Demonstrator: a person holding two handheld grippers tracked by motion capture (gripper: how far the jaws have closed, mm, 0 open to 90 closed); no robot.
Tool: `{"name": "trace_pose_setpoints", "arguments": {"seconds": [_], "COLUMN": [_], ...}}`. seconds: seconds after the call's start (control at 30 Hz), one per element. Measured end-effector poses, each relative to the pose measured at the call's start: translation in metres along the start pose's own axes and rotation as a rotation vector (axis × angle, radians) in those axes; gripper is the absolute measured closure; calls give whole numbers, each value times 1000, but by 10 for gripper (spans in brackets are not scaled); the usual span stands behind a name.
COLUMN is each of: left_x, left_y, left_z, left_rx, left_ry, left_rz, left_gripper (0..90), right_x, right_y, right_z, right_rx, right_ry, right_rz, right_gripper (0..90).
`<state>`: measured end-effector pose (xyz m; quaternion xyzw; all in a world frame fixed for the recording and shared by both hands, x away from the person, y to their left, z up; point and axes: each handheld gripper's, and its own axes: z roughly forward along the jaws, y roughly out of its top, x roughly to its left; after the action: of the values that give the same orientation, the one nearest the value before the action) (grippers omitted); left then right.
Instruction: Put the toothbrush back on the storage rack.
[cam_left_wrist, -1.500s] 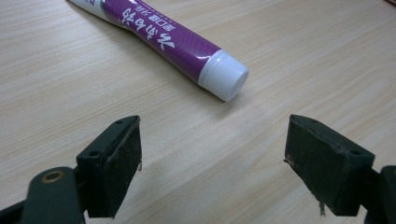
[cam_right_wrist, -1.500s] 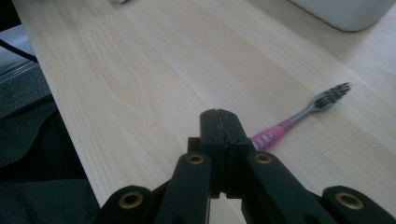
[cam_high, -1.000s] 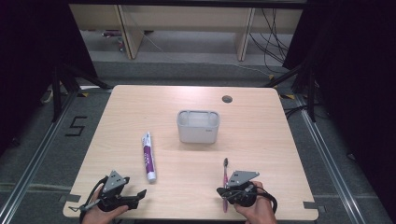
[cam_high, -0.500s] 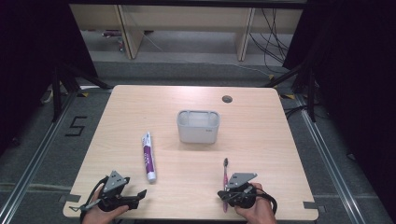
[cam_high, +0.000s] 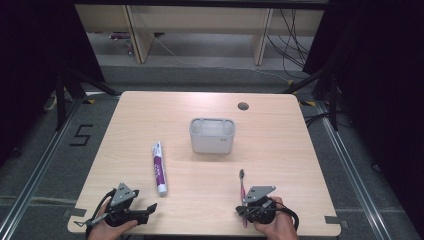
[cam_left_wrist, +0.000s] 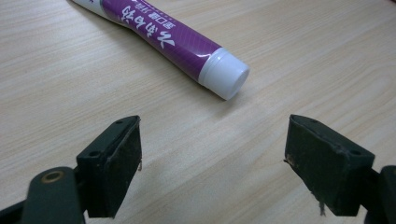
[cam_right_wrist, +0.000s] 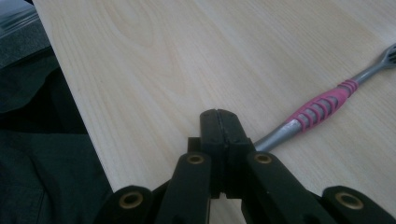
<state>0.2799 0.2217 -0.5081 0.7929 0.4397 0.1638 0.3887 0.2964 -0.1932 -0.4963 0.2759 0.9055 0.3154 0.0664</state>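
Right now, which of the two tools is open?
The left tool: its jaws stand wide apart near the toothpaste. The right tool is shut.

Most of the wooden table (cam_high: 280, 150) lies bare. A grey bin (cam_high: 212, 135) stands at its middle, with open board on every side. A purple toothpaste tube (cam_high: 158, 167) lies lengthwise left of centre, its cap just ahead of the left gripper (cam_left_wrist: 212, 154), whose wide-apart jaws have nothing between them. A pink toothbrush (cam_high: 243, 190) lies along the right gripper's (cam_right_wrist: 218, 122) side, touching it or nearly so.
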Motion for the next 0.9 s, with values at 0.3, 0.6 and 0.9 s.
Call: {"name": "trace_pose_setpoints", "arguments": {"seconds": [0.3, 0.6, 0.9], "left_x": [0, 0, 0], "left_y": [0, 0, 0], "left_z": [0, -1, 0], "left_rx": [3, 3, -1], "left_ry": [-2, -3, -2], "left_rz": [2, 1, -1], "left_gripper": [183, 183, 183], "right_x": [-5, -5, -15], "right_y": [-6, -11, -21], "right_z": [-4, -11, -19], "right_rx": [33, 56, 48], "right_ry": [4, -16, -38], "right_rz": [15, 44, 38], "right_gripper": [900, 900, 900]}}
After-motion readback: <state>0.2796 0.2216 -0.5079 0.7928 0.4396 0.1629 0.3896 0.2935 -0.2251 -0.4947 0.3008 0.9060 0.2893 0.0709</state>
